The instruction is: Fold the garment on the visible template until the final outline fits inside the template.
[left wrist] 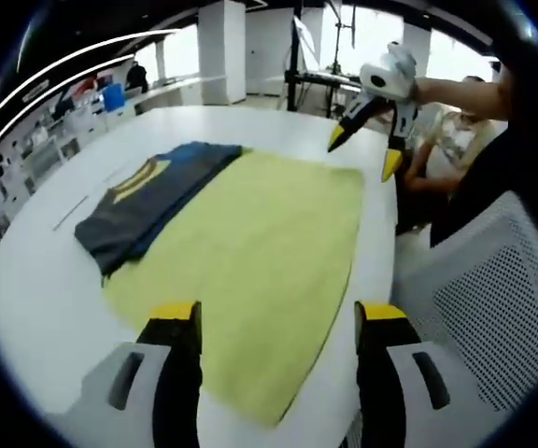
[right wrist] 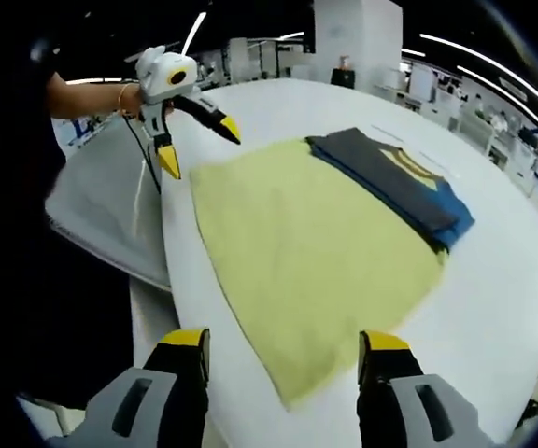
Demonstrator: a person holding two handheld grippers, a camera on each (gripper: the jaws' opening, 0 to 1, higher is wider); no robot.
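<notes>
Already folded into a narrow dark bundle, with a yellow collar showing, and lying along the far edge of the yellow-green sheet, partly off it onto the white table. Probably needs shifting inward to sit inside that outline. Held above the near side, apart from the cloth: left gripper with jaws wide and holding nothing, right gripper likewise wide and unladen. Mesh chair just beside the table edge.
</notes>
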